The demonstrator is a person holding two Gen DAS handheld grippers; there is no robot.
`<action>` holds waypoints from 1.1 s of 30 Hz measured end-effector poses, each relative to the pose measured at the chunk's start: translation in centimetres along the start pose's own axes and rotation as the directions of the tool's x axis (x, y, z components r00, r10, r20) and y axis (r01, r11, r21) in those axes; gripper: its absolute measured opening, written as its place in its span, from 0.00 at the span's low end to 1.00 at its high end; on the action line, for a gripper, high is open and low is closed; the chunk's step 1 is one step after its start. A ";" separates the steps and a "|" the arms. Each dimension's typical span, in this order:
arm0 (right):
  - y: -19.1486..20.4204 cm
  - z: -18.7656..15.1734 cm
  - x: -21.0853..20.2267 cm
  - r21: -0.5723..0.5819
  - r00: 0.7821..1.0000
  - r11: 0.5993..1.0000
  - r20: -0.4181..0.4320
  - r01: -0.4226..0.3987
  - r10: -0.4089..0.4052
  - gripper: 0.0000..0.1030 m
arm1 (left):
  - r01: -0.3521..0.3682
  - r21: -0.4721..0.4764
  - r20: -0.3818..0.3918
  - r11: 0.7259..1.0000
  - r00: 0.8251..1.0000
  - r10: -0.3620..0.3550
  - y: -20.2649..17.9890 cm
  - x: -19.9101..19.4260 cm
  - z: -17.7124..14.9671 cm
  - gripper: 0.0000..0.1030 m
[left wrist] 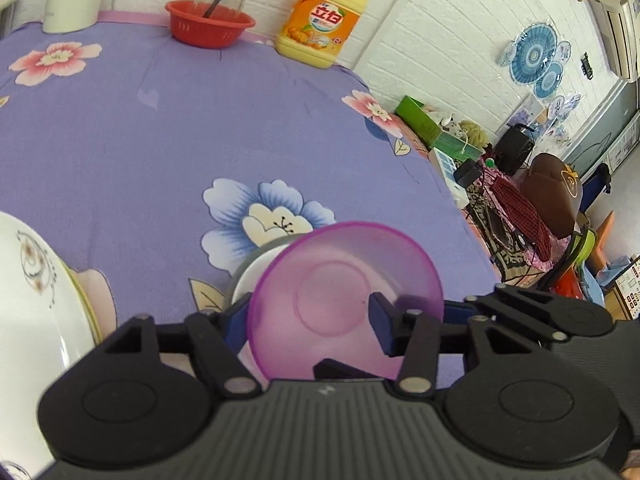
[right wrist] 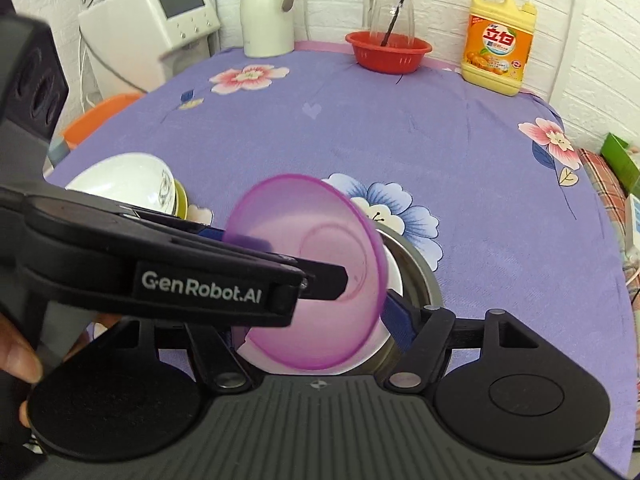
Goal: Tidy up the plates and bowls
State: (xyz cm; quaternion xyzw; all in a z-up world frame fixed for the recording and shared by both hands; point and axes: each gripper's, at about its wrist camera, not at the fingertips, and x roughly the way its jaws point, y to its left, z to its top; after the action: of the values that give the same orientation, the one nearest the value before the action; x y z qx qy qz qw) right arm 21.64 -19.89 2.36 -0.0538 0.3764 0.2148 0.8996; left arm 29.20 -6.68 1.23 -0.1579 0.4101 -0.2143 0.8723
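My left gripper is shut on the rim of a translucent purple bowl, holding it tilted above a white plate that sits in a steel dish. In the right wrist view the left gripper reaches in from the left, clamped on the purple bowl. My right gripper is open, its fingers either side of the white plate and steel dish under the bowl. A white patterned bowl stands on a yellow-rimmed plate at the left; this bowl also shows in the left wrist view.
At the table's far edge stand a red basket with a glass jug, a white kettle and a yellow detergent bottle. The purple flowered cloth covers the table. Clutter and a chair lie off the right edge.
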 end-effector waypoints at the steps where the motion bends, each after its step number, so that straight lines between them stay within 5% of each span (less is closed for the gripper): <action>1: -0.2 -0.2 -0.4 0.014 1.000 1.000 0.019 -0.006 0.006 1.00 | 0.011 -0.003 -0.001 1.000 1.000 -0.011 0.2 0.0 0.3 0.53; 5: -0.7 -0.6 -1.8 0.013 0.993 0.999 0.103 0.053 -0.054 1.00 | 0.010 0.039 0.005 0.999 1.000 -0.010 -0.3 -0.3 0.8 0.65; 9: -1.8 -1.3 -2.5 0.063 0.984 0.995 0.157 0.072 -0.081 1.00 | -0.020 0.073 0.093 0.997 0.996 0.013 -0.8 -1.9 1.1 0.72; 16: -2.5 -3.8 -2.7 0.239 0.952 0.967 0.264 0.090 -0.154 1.00 | -0.130 0.035 0.263 0.991 0.958 0.117 -0.3 -3.7 -0.2 0.72; 21: -2.9 -4.5 -0.9 0.289 0.956 0.952 0.236 0.099 -0.171 1.00 | -0.222 0.086 0.197 0.971 0.959 0.202 0.4 -1.3 -0.6 0.72; 33: -3.9 -5.1 3.0 0.320 0.979 0.939 0.115 0.122 -0.167 1.00 | -0.251 0.115 0.109 0.961 0.965 0.239 1.0 2.8 -0.7 0.73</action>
State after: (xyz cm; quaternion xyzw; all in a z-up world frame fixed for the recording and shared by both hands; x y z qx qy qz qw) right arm 21.84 -23.68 -3.59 0.0766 0.3362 0.0893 0.9344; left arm 30.50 -7.29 -1.48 -0.0594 0.3703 -0.1227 0.9188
